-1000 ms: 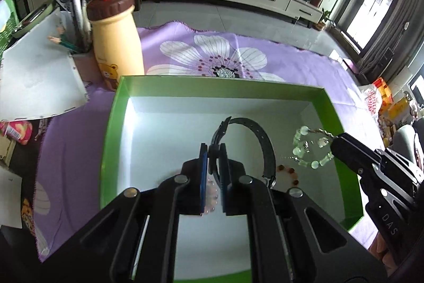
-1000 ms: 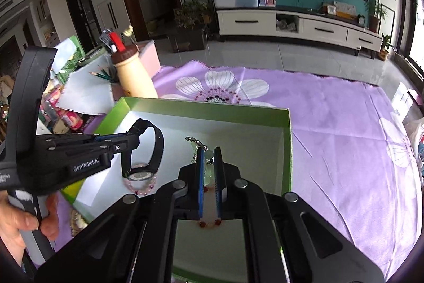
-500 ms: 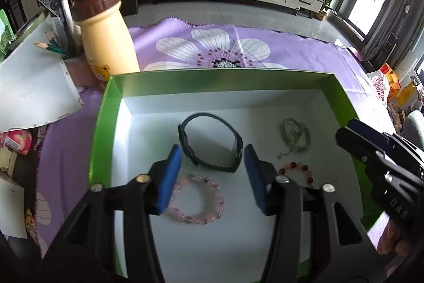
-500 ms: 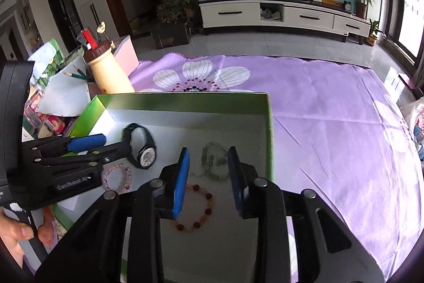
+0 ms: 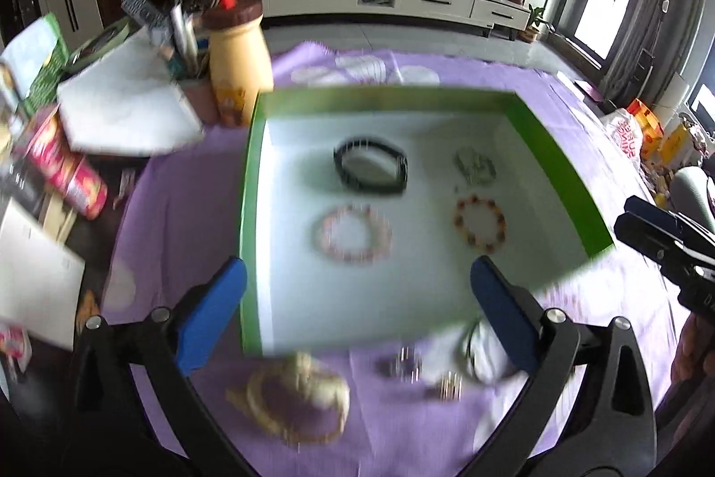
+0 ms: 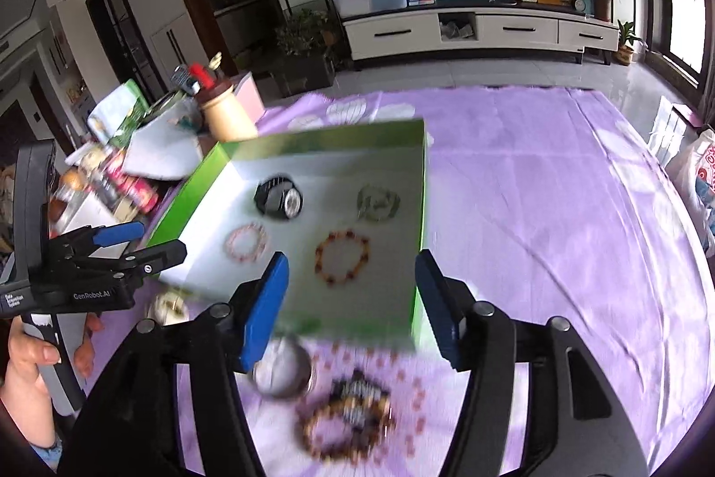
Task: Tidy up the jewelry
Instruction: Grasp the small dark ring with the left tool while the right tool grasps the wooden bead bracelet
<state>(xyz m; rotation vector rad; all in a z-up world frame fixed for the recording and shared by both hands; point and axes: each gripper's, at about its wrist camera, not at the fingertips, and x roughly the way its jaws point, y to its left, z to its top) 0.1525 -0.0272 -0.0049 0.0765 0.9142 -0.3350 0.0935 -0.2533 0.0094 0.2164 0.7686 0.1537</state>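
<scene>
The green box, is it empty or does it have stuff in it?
Not empty. The green box holds a black watch, a pink bead bracelet, a red bead bracelet and a pale green bracelet.

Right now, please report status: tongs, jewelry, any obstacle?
Left tongs and right tongs open, empty. Four pieces in green box; more jewelry on cloth. No obstacle seen.

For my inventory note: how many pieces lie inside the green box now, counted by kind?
Watch: 1, black watch
Bead bracelets: 2, pink bead bracelet and red-orange bead bracelet
Pale green bracelet, bunched up: 1
Total inside the green box: 4
</scene>
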